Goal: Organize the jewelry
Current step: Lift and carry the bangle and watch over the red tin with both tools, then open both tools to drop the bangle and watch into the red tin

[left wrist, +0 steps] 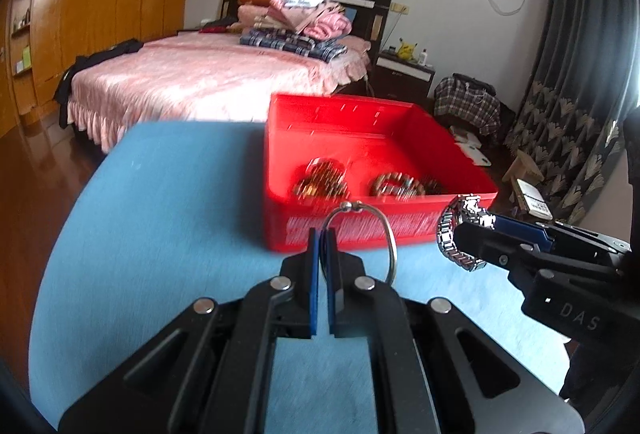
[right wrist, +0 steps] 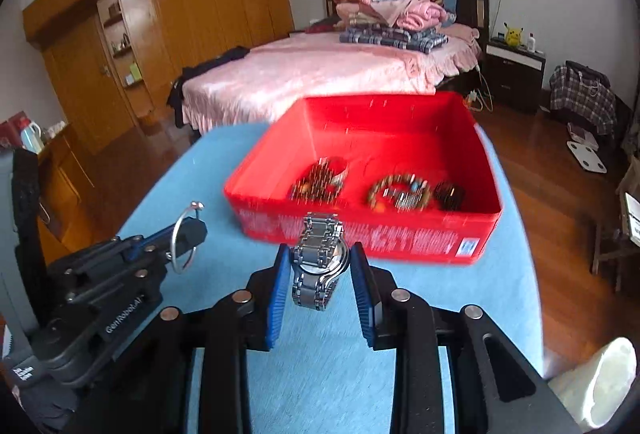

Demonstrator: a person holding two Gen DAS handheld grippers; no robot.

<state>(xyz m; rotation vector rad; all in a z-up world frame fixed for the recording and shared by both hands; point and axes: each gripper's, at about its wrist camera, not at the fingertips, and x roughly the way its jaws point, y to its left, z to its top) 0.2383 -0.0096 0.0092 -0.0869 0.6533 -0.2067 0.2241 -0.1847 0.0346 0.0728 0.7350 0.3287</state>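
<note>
A red plastic box (left wrist: 376, 226) (right wrist: 360, 234) stands on the blue table (left wrist: 160, 218) (right wrist: 328, 354); several beaded bracelets (left wrist: 320, 182) (right wrist: 400, 190) lie inside. My left gripper (left wrist: 323, 234) (right wrist: 192, 230) is shut on a thin silver bangle (left wrist: 390, 234) (right wrist: 178, 246), held just in front of the box's near wall. My right gripper (right wrist: 320, 258) (left wrist: 478, 220) is shut on a silver metal watch (right wrist: 318, 258) (left wrist: 454, 238), its case squeezed between the blue pads, also close to the box's front wall.
A pink bed (left wrist: 208, 74) (right wrist: 320, 70) stands beyond the table, wooden wardrobes (right wrist: 160, 26) to the left, a nightstand (right wrist: 514, 70) and curtains (left wrist: 568, 114) to the right. Something white (right wrist: 600, 378) sits at the table's near right corner. Wooden floor surrounds the table.
</note>
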